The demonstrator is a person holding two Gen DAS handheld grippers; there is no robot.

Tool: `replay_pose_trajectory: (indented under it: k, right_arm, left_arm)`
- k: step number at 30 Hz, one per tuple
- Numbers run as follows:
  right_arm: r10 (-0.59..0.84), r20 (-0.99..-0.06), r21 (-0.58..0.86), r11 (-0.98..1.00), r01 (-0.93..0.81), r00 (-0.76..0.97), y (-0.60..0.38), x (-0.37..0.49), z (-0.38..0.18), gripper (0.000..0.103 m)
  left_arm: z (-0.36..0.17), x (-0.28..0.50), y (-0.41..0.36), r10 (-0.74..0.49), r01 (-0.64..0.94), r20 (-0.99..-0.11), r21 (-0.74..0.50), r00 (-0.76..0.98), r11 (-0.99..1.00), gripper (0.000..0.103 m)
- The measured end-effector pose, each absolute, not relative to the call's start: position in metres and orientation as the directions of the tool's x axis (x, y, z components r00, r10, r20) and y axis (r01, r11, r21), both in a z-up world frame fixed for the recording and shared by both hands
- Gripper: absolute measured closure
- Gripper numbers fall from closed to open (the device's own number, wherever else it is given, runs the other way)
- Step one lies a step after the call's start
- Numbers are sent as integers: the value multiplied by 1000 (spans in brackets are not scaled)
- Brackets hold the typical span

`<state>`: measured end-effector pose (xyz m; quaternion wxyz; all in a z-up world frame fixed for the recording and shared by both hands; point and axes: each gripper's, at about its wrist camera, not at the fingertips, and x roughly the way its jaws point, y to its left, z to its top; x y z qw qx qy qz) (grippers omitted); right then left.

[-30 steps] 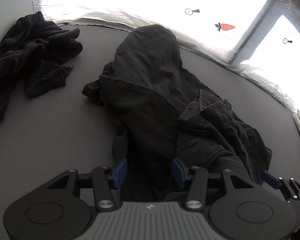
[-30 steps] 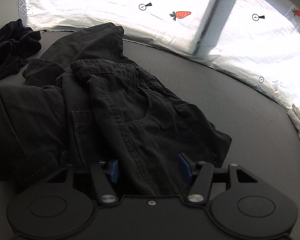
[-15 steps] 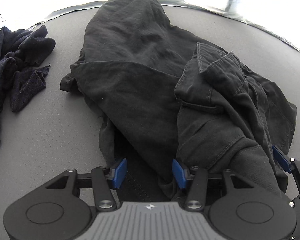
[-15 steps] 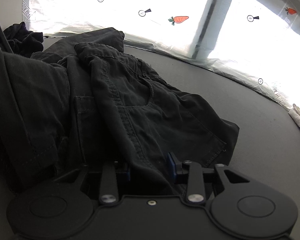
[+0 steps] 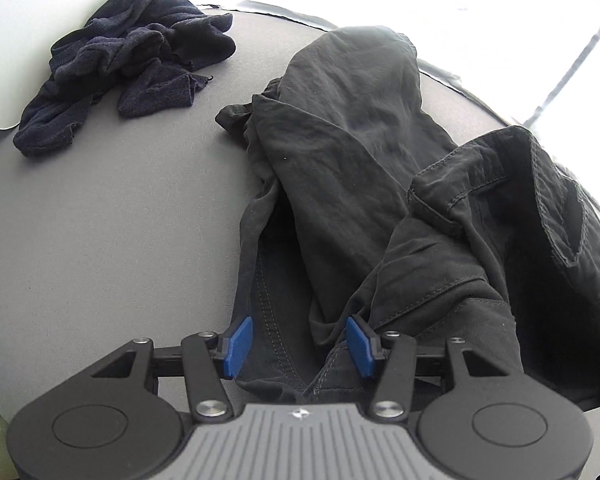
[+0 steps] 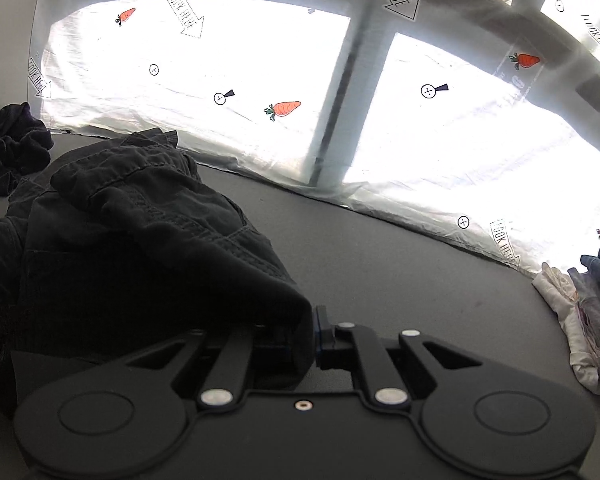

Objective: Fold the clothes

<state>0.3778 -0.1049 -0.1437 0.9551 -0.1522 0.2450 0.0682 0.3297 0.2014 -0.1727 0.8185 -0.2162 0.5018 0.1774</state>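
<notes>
Black trousers lie crumpled on the grey table. My left gripper is open, its blue pads on either side of a fold of the trousers near the waistband. In the right wrist view the trousers are lifted in a heap at the left. My right gripper is shut on an edge of the trousers, and the cloth hides its left finger.
A dark blue garment lies bunched at the table's far left; it also shows in the right wrist view. Folded clothes are stacked at the right edge. A white printed sheet covers the window behind the table.
My right gripper has closed on the trousers' edge and lifted it, bunching the cloth to the left. My left gripper has stayed open around the fold, its view shifting to the right.
</notes>
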Motion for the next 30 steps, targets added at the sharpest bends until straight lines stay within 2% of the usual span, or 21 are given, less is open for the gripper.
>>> replay_pose_trajectory:
  k: [3,8,11,13,15,16,17,18,20,23,26,30]
  right_arm:
    - [13,-413,-283,949,-142,911,-135,391,-121,94]
    - [-78,-338,-190,982,13,938,-213,427,-82,94]
    - [-191,-372,-141,979,148,908,-268,451,-86,92]
    - [-258,-530,-133,966,221,808,-307,474,-113,89]
    - [-246,-667,-91,964,251,704,-337,483,-146,79]
    - [-240,-691,-74,962,263,682,-345,475,-160,78]
    - [-233,-714,-59,960,275,660,-353,467,-173,73]
    - [-243,-720,-86,961,265,650,-348,456,-182,64]
    - [-250,-741,-118,962,246,624,-339,438,-196,58]
    - [-219,-780,-95,967,236,587,-325,421,-206,58]
    - [-187,-771,-80,977,199,609,-308,412,-198,58]
    - [-198,-738,-124,980,158,645,-285,412,-181,49]
  left_arm:
    - [-173,317,189,83,-557,-882,-217,464,801,44]
    - [-180,304,159,126,-608,-870,-223,477,762,44]
    - [-185,296,148,134,-642,-872,-235,472,730,44]
    - [-186,293,146,138,-657,-874,-238,466,715,44]
    - [-187,292,146,144,-664,-875,-234,462,710,44]
    - [-187,291,147,147,-667,-876,-231,459,708,44]
    - [-188,291,148,151,-672,-878,-227,455,705,44]
    - [-189,291,149,152,-676,-879,-225,451,702,43]
    - [-193,293,150,139,-686,-886,-235,442,689,43]
    - [-198,304,153,103,-671,-888,-259,449,694,43]
    - [-201,323,150,77,-632,-885,-265,459,728,43]
    - [-210,350,151,13,-586,-882,-303,472,752,41]
